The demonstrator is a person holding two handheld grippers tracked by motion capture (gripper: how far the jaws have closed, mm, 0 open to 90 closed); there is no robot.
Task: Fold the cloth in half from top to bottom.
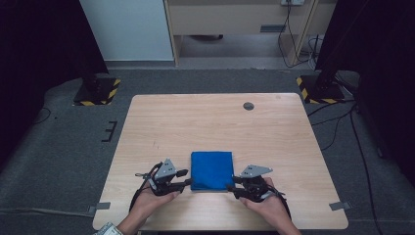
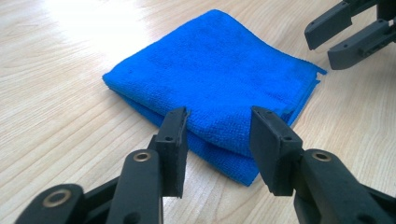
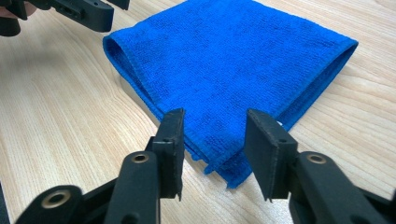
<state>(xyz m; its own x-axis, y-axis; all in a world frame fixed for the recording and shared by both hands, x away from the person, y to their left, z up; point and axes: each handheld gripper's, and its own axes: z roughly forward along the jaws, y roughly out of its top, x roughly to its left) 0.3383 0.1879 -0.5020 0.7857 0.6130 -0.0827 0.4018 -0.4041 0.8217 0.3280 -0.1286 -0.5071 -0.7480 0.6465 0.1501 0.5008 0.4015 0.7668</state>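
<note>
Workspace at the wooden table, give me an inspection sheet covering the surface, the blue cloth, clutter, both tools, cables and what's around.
Surface: light wooden table, with a round grommet near the far edge.
Job's things: folded blue cloth, lying flat near the front edge, layered edges visible.
Clutter: nothing seen on the table.
Grippers: left tool at the cloth's near left corner, right tool at its near right corner; both have jaws apart, pads not pressing the cloth.
Cables: black cables run across the floor at right.
Surroundings: grey carpet, two stand bases with yellow-black stripes, tape tabs at the table's front corners.
</note>
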